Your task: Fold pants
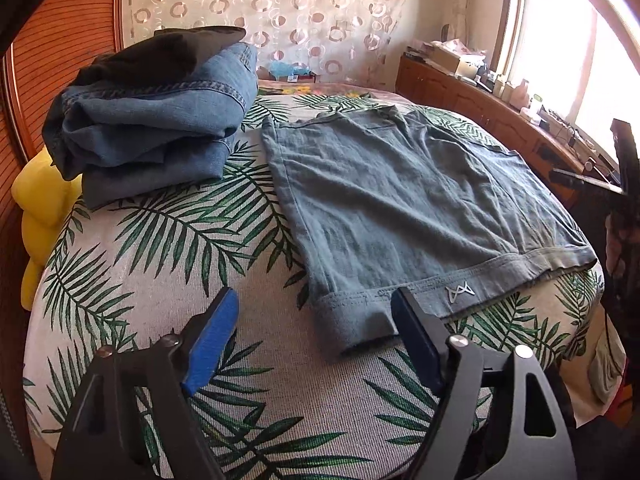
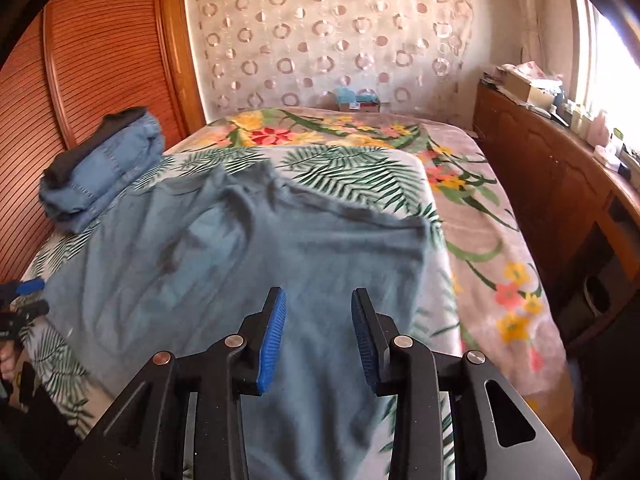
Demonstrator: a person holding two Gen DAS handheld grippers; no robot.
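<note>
Lengthwise, pants [image 1: 400, 200] run hem-near to far end — left gripper [image 1: 316, 320], right gripper [image 2: 319, 336] both released, empty

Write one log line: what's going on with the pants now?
pants: flat on bed | left tongs: open, empty | right tongs: open, empty

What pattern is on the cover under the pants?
Green palm leaves on a pale grey cover, under the pants. Clearest in the left wrist view.
</note>
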